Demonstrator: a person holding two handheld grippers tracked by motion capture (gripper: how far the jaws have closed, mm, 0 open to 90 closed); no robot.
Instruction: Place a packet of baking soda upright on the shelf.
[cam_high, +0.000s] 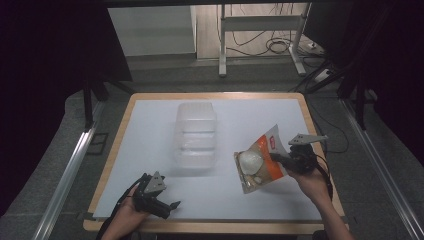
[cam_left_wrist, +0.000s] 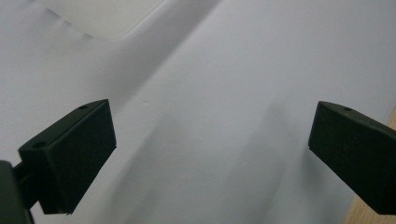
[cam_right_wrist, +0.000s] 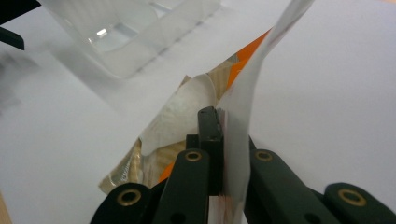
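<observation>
Right gripper (cam_high: 278, 159) pinching edge of glossy orange-and-white snack bag (cam_high: 257, 161), lifted above white surface (cam_high: 150, 130). Clear ribbed plastic container (cam_high: 196, 134) just beside bag. Left gripper (cam_high: 170, 206) spread wide, holding nothing, near front edge.

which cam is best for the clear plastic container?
High view: the whole clear container sits mid-table, apart from both grippers. Right gripper view catches one blurred end behind the snack bag; left gripper view, just a blurred corner.

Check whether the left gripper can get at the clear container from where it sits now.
Probably yes: the left gripper is open, holds nothing, and bare white sheet lies between it and the clear container.
</observation>
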